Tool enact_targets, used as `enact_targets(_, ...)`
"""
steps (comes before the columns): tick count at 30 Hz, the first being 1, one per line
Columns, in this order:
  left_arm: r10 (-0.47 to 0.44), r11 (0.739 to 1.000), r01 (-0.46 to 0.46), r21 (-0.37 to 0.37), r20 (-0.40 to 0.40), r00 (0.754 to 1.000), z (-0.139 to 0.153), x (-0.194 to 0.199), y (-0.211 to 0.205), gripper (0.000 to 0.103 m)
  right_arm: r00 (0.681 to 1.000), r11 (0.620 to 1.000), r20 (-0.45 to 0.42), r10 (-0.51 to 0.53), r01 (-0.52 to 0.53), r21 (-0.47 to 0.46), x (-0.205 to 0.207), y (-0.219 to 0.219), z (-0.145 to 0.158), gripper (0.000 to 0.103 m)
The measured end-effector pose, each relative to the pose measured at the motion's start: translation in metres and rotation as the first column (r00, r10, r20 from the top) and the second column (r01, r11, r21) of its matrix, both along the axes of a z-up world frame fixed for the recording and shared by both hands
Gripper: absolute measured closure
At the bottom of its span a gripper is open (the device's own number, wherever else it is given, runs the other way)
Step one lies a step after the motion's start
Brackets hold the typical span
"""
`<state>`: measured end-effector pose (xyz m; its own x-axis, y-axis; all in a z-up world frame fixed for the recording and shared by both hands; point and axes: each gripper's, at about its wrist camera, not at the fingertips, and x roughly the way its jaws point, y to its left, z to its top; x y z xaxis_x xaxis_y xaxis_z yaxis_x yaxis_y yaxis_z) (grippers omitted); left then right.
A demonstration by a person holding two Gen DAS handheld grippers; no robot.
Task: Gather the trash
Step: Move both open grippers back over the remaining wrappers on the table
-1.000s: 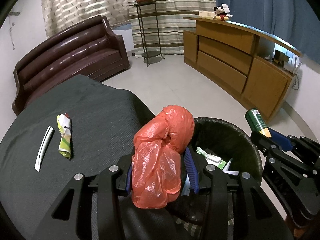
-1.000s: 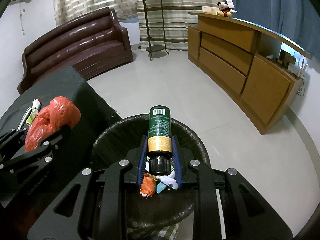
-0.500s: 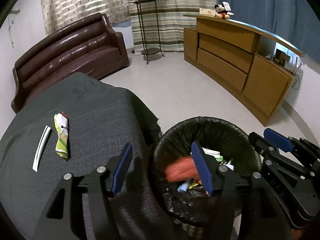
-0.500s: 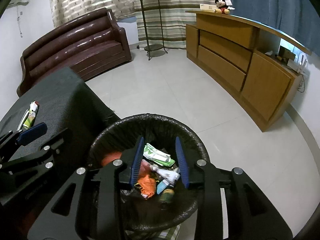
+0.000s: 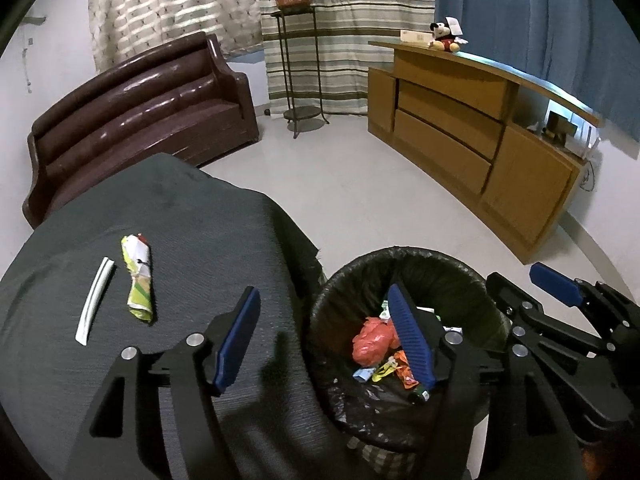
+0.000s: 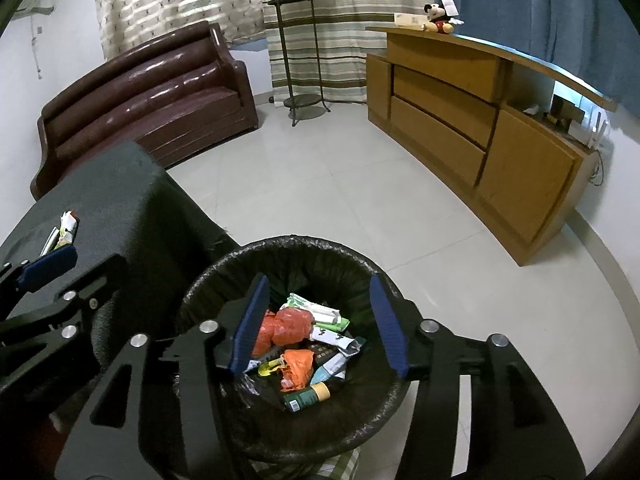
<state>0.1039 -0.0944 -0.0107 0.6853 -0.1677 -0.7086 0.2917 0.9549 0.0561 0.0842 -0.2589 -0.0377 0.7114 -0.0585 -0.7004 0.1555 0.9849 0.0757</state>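
A black-lined trash bin (image 5: 472, 280) (image 6: 360, 264) stands on the floor beside a table under dark cloth (image 5: 180, 224). In it lie a red plastic bag (image 5: 370, 342) (image 6: 286, 326), a green bottle (image 6: 306, 394) and several wrappers. My left gripper (image 5: 326, 338) is open and empty, straddling the table edge and the bin's rim. My right gripper (image 6: 320, 324) is open and empty above the bin. On the table lie a crumpled green-white wrapper (image 5: 138, 282) (image 6: 68, 228) and a white strip (image 5: 95, 300).
A brown leather sofa (image 5: 136, 116) stands behind the table. A metal plant stand (image 5: 294, 80) with a potted plant is by the curtains. A long wooden sideboard (image 5: 472, 140) runs along the right wall. Tiled floor (image 6: 320, 184) lies between them.
Both grippers opened. The red bag dropped from the left gripper into the bin, and the green bottle dropped from the right gripper into the bin.
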Motion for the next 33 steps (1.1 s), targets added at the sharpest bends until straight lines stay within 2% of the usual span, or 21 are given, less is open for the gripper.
enact_targets(7, 0.040, 0.999, -0.040, 0.008, 0.009, 0.999, 0.004, -0.001, 0.024, 0.038, 1.000, 1.000, 0.003, 0.028, -0.028, -0.004, 0.003, 0.014, 0.006, 0.050)
enact_targets(17, 0.132, 0.991, -0.132, 0.012, -0.003, 0.991, 0.002, 0.004, 0.074, 0.038, 0.994, 0.994, -0.003, 0.111, -0.111, -0.002, 0.011, 0.057, 0.010, 0.049)
enact_targets(33, 0.308, 0.951, -0.308, 0.013, -0.034, 0.951, -0.008, 0.022, 0.169, 0.036, 0.967, 0.967, -0.012, 0.253, -0.253, 0.004, 0.036, 0.134, 0.013, 0.049)
